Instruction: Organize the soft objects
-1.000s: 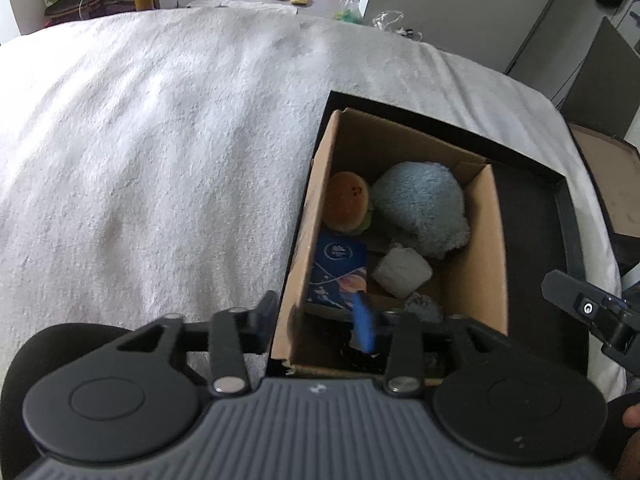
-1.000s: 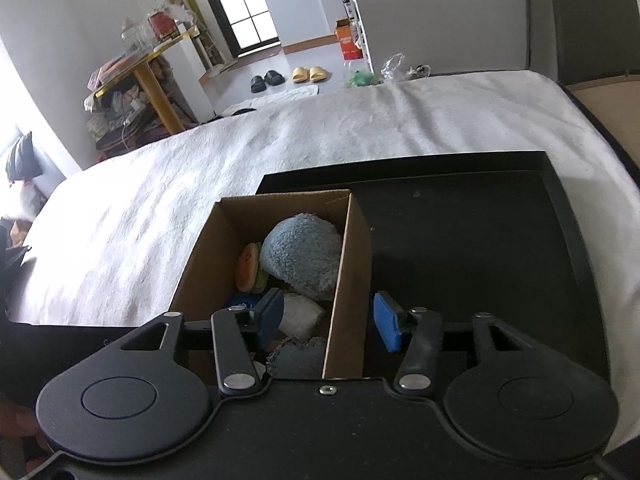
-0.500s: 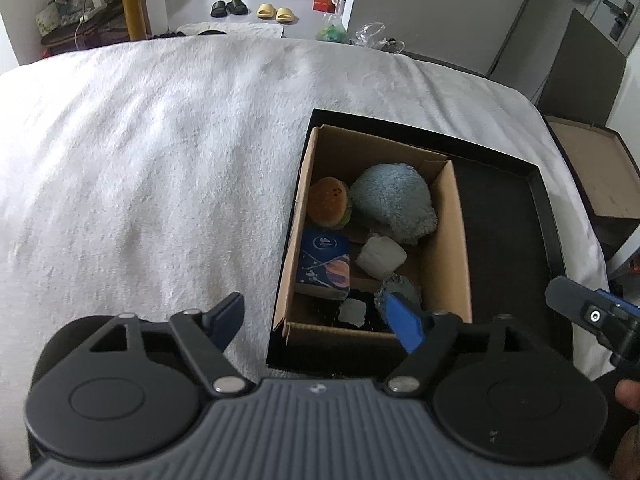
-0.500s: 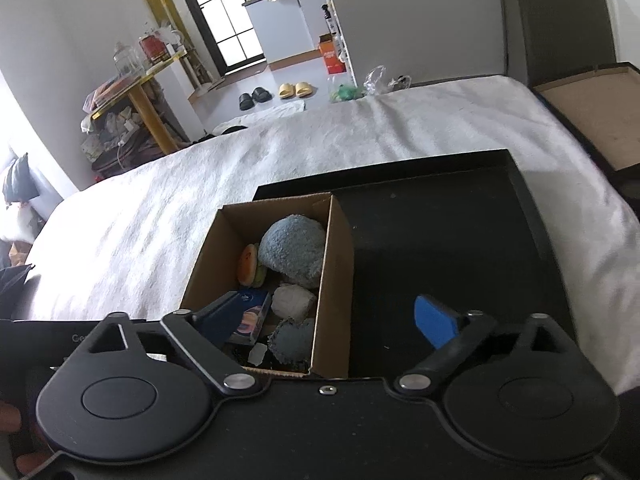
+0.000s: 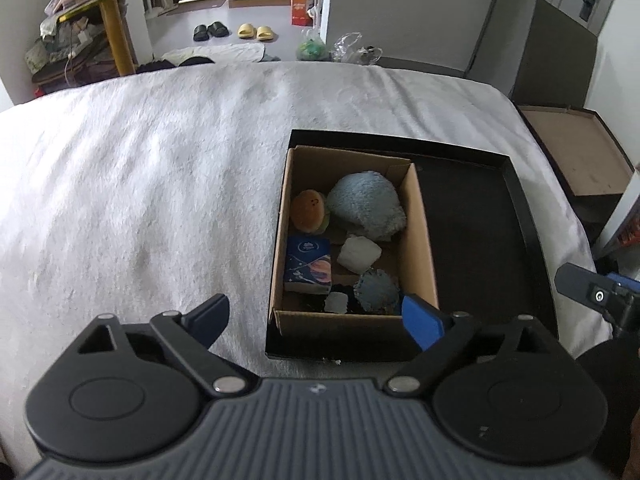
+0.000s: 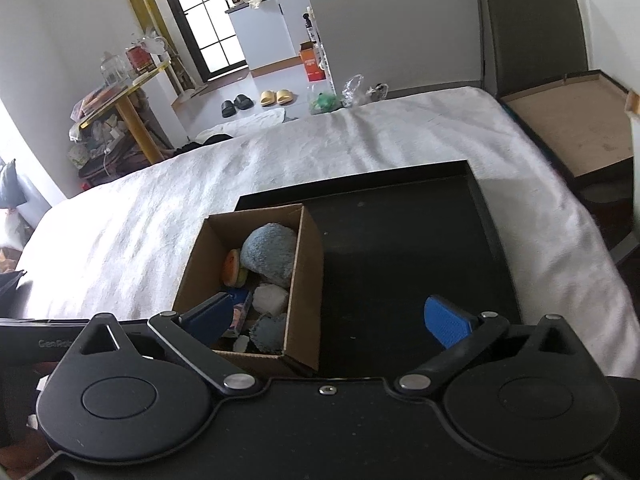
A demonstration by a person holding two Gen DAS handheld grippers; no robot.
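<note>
Now | left gripper [image 5: 316, 318]: jaws just opened wide, nothing between | right gripper [image 6: 332, 320]: likewise spread, unladen | cardboard box [image 5: 422, 240] of soft toys ahead of both, inside black tray [image 5: 524, 216]

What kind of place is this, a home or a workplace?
Most likely a lived-in home, probably a bedroom. A bed under a white fleecy blanket fills the view, slippers wait on the floor beyond it, and a kitchen counter with bottles shows through the doorway.

Free room: white fleece-covered bed [image 5: 152, 184] left of the box; bare black tray floor [image 6: 400, 264].
Obstacle: upright brown cardboard box walls [image 5: 420, 240].
</note>
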